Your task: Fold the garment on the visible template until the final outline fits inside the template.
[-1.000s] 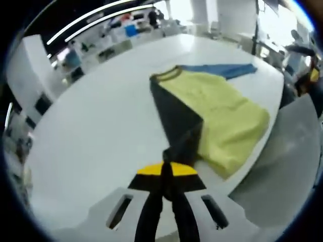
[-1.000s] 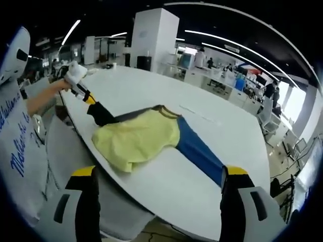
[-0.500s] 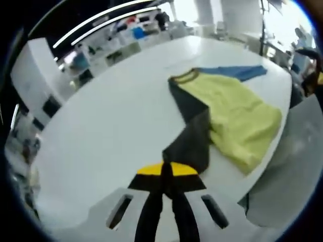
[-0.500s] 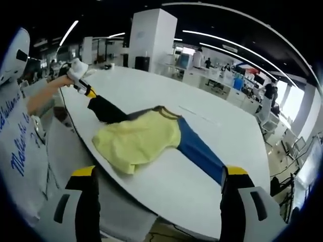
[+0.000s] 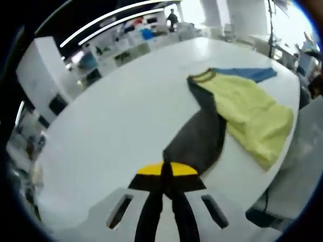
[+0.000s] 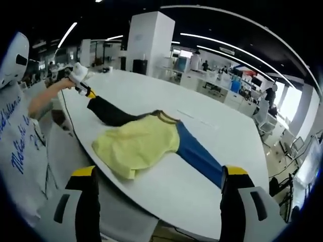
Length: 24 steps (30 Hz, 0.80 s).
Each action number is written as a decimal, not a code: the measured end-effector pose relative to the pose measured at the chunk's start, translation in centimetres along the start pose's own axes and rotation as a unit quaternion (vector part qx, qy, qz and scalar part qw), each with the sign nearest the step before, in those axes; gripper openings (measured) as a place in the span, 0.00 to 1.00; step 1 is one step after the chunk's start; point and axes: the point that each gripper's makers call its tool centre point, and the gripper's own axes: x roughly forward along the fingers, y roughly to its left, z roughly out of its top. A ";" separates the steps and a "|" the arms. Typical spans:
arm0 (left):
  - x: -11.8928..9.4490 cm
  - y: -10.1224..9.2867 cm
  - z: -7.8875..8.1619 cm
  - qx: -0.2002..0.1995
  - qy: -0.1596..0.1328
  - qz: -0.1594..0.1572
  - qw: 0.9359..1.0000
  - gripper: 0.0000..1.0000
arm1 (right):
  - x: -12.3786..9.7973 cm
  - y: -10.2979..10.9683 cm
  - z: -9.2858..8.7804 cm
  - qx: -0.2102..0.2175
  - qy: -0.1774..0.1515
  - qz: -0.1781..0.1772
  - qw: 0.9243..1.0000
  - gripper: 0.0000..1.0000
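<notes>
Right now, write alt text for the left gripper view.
The left tool, shut on the dark sleeve, stretches it across the white table. The garment's yellow body and blue sleeve lie beyond.

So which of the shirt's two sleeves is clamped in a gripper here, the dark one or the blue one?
The dark grey sleeve: the left gripper is shut on its end. The blue sleeve lies flat on the white table, unheld by the open right gripper.

Long ceiling light strips (image 6: 237, 53) curve overhead beyond the jaws, lighting both views evenly. The white table (image 5: 116, 126) glares pale ahead of the left gripper. Windows (image 6: 295, 103) to the right blow out. Fisheye bending warps the edges; the left gripper view is soft with blur.
</notes>
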 end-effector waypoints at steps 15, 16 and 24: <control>1.2 3.7 -0.6 -0.020 -0.015 0.008 1.000 0.00 | -0.8 -0.2 0.4 0.001 0.007 -0.033 0.999 1.00; 1.3 3.9 -0.8 -0.022 -0.015 0.008 1.000 0.00 | -0.9 -0.2 0.4 0.001 0.007 -0.036 0.999 1.00; 1.2 5.7 -1.7 -0.039 -0.018 0.015 0.999 0.00 | -1.3 -0.1 1.0 -0.003 0.006 -0.052 0.999 1.00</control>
